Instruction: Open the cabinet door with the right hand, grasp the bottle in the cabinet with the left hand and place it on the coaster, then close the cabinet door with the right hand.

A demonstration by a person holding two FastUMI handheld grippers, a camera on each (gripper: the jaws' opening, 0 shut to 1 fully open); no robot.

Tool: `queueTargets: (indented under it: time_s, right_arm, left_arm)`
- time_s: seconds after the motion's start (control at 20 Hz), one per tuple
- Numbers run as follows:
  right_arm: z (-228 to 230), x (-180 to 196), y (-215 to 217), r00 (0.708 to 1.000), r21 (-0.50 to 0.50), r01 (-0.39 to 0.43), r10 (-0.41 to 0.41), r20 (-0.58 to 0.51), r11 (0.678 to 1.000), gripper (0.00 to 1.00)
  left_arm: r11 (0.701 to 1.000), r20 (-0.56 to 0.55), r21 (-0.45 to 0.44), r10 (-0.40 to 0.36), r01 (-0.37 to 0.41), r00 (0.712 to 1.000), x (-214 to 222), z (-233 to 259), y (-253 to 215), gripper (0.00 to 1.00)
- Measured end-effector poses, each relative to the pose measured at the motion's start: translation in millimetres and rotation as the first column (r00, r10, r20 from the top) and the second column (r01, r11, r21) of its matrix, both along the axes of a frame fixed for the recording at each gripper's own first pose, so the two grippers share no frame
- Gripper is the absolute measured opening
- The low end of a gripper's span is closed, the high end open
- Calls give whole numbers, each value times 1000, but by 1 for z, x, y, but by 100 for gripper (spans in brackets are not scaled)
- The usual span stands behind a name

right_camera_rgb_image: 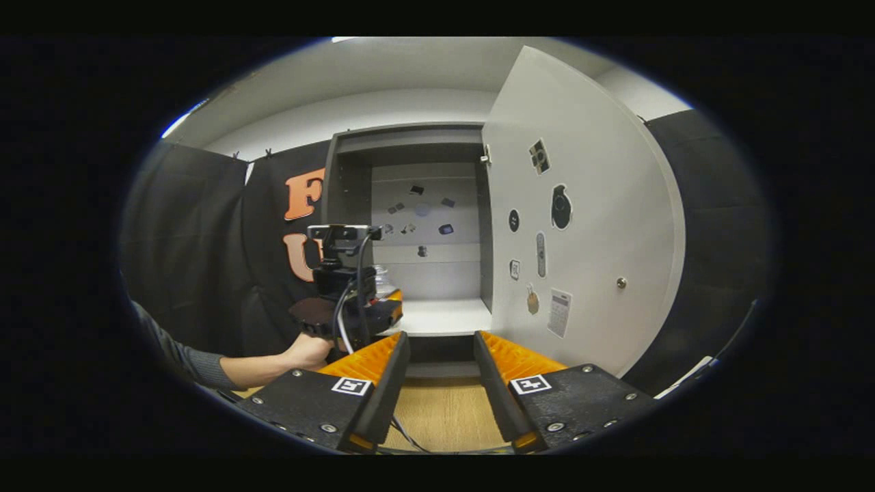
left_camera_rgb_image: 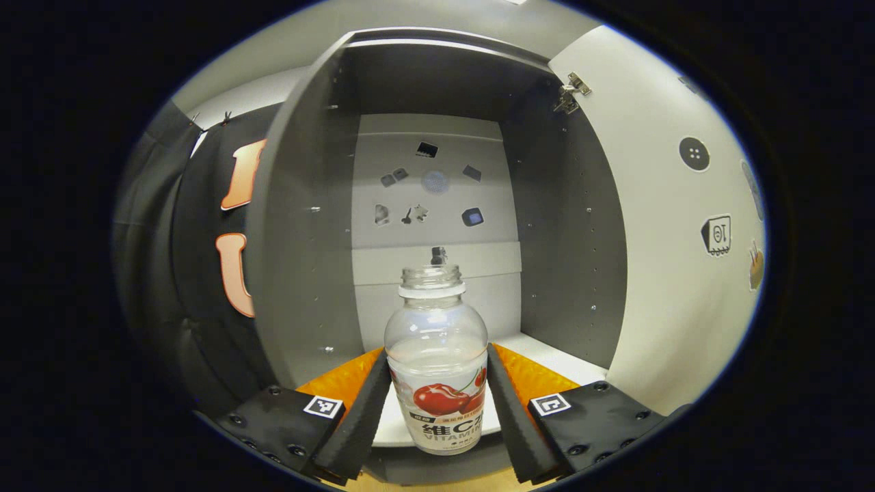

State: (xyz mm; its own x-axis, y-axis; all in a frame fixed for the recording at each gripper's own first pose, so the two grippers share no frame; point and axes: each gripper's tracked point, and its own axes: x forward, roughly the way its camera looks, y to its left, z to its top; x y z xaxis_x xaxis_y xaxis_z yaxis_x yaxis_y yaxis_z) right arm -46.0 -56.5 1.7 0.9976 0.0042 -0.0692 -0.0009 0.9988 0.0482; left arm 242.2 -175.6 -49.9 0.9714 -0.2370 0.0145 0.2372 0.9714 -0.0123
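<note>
Cabinet (left_camera_rgb_image: 437, 205), grey carcass, pale back panel carrying several small stickers (left_camera_rgb_image: 424, 181); door (left_camera_rgb_image: 670, 225) swung fully open at 3 o'clock in the left gripper view, hinge (left_camera_rgb_image: 571, 92) showing at its top corner, more stickers on its inner face. Bottle (left_camera_rgb_image: 437, 369), clear plastic, uncapped, cherry-printed label, standing upright at the front edge of the white cabinet shelf (left_camera_rgb_image: 547, 355). Left tool (left_camera_rgb_image: 437, 403): its fingers flank the bottle's lower body at 9 and 3 o'clock, set close against the label; whether both press on it cannot be told. Nothing stands between tool and bottle. Booth wall of black cloth lies at 9 o'clock beyond the cabinet side. Right tool (right_camera_rgb_image: 441, 383): fingers spread apart, holding nothing, hovering over the wooden worktop (right_camera_rgb_image: 444, 410) well back from the cabinet. In the right gripper view the left tool (right_camera_rgb_image: 355, 301) appears at 9 o'clock, at the shelf's front edge, held by a hand (right_camera_rgb_image: 307, 352) in a grey sleeve (right_camera_rgb_image: 184, 355), its cable (right_camera_rgb_image: 342, 321) hanging down; the bottle top (right_camera_rgb_image: 381, 279) is partly hidden behind it. The open door (right_camera_rgb_image: 581, 219) stands at 2 o'clock, a small knob (right_camera_rgb_image: 621, 282) near its free edge.
</note>
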Motion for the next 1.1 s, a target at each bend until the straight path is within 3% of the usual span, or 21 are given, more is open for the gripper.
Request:
queueTargets:
  time_s: [0.55,1.1]
  right_arm:
    - [-20,-31,33,997,-2,-46,46,-59,999,60]
    - [-48,-58,47,992,22,-39,41,-121,999,60]
  left_arm:
    - [999,-44,17,48,-47,998,-93,-70,74,85]
    - [998,-82,26,66,-64,995,-154,-142,103,85]
